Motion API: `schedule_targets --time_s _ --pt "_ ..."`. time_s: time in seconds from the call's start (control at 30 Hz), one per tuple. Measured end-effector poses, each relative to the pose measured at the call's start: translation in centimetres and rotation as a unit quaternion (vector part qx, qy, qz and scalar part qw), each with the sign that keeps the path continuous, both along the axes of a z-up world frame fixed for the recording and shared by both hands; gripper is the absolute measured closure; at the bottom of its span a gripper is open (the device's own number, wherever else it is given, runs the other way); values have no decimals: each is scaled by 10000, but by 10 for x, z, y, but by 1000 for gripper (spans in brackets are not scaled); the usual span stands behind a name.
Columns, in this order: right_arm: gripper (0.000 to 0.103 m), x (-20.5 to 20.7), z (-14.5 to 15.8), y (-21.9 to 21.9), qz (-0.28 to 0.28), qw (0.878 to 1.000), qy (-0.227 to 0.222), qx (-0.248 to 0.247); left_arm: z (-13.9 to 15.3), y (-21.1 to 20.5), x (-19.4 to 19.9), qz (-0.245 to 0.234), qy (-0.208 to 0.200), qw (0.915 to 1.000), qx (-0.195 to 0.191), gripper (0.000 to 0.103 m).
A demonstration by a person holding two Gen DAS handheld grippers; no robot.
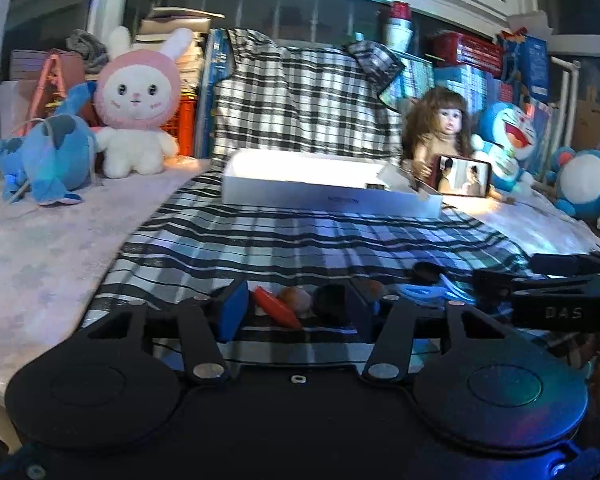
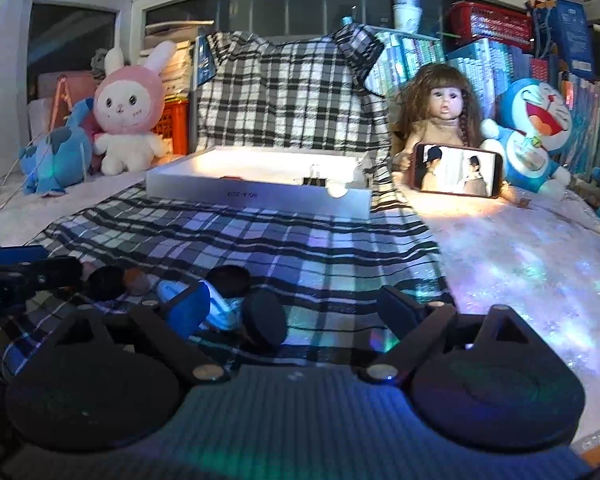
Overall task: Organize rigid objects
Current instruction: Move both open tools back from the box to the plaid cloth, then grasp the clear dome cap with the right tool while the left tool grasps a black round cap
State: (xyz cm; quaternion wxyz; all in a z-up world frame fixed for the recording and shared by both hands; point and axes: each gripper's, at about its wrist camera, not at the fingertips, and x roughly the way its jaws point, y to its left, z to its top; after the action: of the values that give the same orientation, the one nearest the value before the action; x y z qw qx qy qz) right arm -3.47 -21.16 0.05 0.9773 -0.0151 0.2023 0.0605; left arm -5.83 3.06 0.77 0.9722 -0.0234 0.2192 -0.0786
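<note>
Checked cloth (image 2: 260,248) bears white box (image 2: 256,190) holding binder clip (image 2: 313,181)

A woven plaid cloth (image 2: 260,240), matt and creased, covers the middle of the bed; along the bed's right edge the bare cover (image 2: 519,264) looks shiny and glittery. At the cloth's far edge sits a white tray (image 2: 260,194) of smooth matt cardboard. The rabbit (image 1: 136,100) at the far left corner is soft, fuzzy plush, as is the blue cat (image 2: 535,128) at the far right. The doll (image 2: 439,112) has a smooth plastic face and rough, frizzy hair; the phone (image 2: 455,170) before it has a glossy screen. The left gripper (image 1: 296,308) is matt black plastic with blue pads and shiny metal pins; the right gripper (image 2: 300,312) looks the same.
</note>
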Motion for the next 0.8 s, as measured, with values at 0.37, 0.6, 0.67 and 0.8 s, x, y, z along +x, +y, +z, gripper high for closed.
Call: schedule_targets --time_s 0.37,0.6,0.67,0.8 --pt "11 4 -6 -6 -398 9988 71 -285 -10 7 3 225 204 9994 140 69" --pt "11 2 -2 -17 -563 9982 -22 -182 -10 8 3 254 201 9994 112 70" --pt "11 2 -1 -21 -629 9979 -33 -132 -10 9 3 270 191 9994 126 70" --pt "11 4 -1 -29 -812 9966 -6 -118 -9 11 4 308 179 9993 84 70"
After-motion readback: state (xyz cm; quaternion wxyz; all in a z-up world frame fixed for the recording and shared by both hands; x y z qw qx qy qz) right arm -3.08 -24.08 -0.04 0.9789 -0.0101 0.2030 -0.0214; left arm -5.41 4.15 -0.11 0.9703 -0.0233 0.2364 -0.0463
